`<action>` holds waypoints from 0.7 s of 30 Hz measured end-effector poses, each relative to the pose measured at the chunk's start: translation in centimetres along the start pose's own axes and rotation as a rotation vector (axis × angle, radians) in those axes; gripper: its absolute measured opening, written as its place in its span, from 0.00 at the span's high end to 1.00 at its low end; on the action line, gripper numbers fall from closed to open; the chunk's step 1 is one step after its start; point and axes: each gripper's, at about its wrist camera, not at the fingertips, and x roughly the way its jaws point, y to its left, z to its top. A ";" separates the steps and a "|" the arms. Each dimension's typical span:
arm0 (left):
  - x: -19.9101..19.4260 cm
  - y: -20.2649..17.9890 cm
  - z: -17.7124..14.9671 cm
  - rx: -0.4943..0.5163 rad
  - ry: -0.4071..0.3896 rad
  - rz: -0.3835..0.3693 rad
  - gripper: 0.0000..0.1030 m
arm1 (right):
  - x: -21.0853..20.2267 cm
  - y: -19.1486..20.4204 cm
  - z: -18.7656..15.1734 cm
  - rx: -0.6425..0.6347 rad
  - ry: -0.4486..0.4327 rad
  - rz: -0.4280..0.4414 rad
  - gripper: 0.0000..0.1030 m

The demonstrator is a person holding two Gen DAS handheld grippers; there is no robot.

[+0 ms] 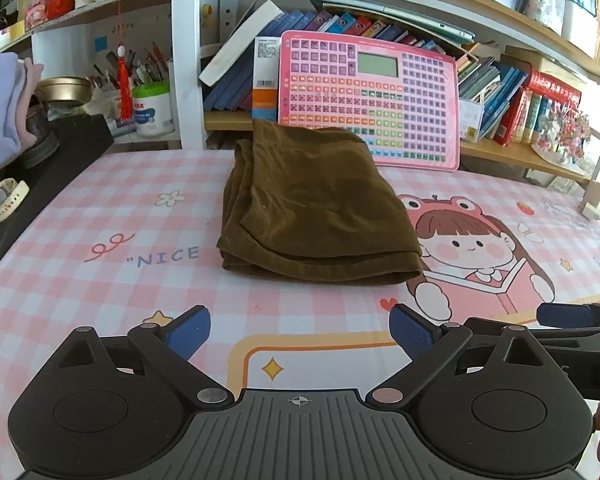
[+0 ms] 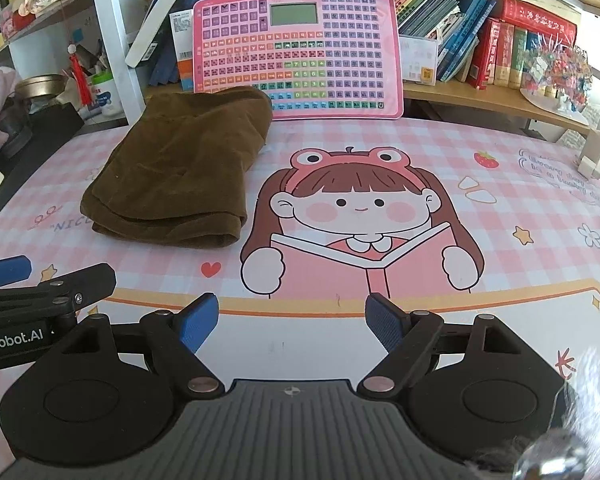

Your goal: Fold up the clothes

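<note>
A brown garment (image 1: pixel 312 204) lies folded into a compact rectangle on the pink checked table mat (image 1: pixel 100 208), its far edge near the pink learning tablet. In the right wrist view the same brown garment (image 2: pixel 180 168) sits to the upper left. My left gripper (image 1: pixel 300 332) hovers over the mat short of the garment's near edge, open, nothing between its blue pads. My right gripper (image 2: pixel 292 322) stands beside it on the right, open and empty, over the cartoon girl print (image 2: pixel 360 220). Each gripper's blue fingertip shows at the edge of the other's view.
A pink learning tablet (image 1: pixel 368 100) leans against the bookshelf (image 1: pixel 540 92) behind the mat. At the left stand a black box (image 1: pixel 48 168) with a watch on it, a pen cup (image 1: pixel 152 108) and folded lilac clothes (image 1: pixel 0 112). A paper flower ornament (image 2: pixel 556 68) stands at the right.
</note>
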 end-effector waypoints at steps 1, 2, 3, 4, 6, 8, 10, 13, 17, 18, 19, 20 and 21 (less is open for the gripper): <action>0.0 0.0 0.0 0.000 0.003 0.003 0.05 | 0.0 0.0 0.0 -0.001 0.000 0.000 0.23; 0.0 0.0 0.0 -0.001 0.004 0.005 0.05 | 0.0 0.0 0.0 -0.001 0.000 0.001 0.23; 0.0 0.0 0.0 -0.001 0.005 0.005 0.05 | 0.0 0.0 0.0 -0.002 0.000 0.001 0.23; 0.0 0.0 0.0 -0.002 0.006 0.006 0.05 | 0.0 0.0 0.0 -0.002 -0.001 0.000 0.23; -0.1 -0.1 0.0 -0.002 0.007 0.007 0.05 | -0.1 -0.1 0.0 -0.002 0.000 0.001 0.23; -0.1 -0.1 0.0 -0.002 0.007 0.010 0.05 | -0.1 -0.1 0.0 -0.003 -0.001 0.003 0.23; -0.1 -0.2 0.0 -0.001 0.007 0.012 0.05 | -0.1 -0.1 0.0 -0.005 -0.001 0.005 0.23; -0.1 -0.2 -0.1 -0.003 0.010 0.024 0.05 | -0.1 -0.2 0.0 -0.007 -0.002 0.008 0.23; -0.1 -0.2 -0.1 -0.007 0.011 0.036 0.04 | -0.1 -0.2 0.0 -0.010 -0.003 0.013 0.23; -0.2 -0.2 -0.1 -0.007 0.011 0.037 0.04 | -0.1 -0.2 0.0 -0.010 -0.003 0.013 0.23; -0.2 -0.1 -0.1 -0.008 0.011 0.038 0.04 | -0.1 -0.2 0.0 -0.011 -0.003 0.014 0.23; -0.2 -0.1 -0.1 -0.008 0.011 0.039 0.04 | -0.1 -0.2 0.0 -0.012 -0.003 0.015 0.23; -0.2 -0.1 -0.1 -0.009 0.011 0.040 0.04 | 0.0 -0.2 0.0 -0.012 -0.002 0.016 0.23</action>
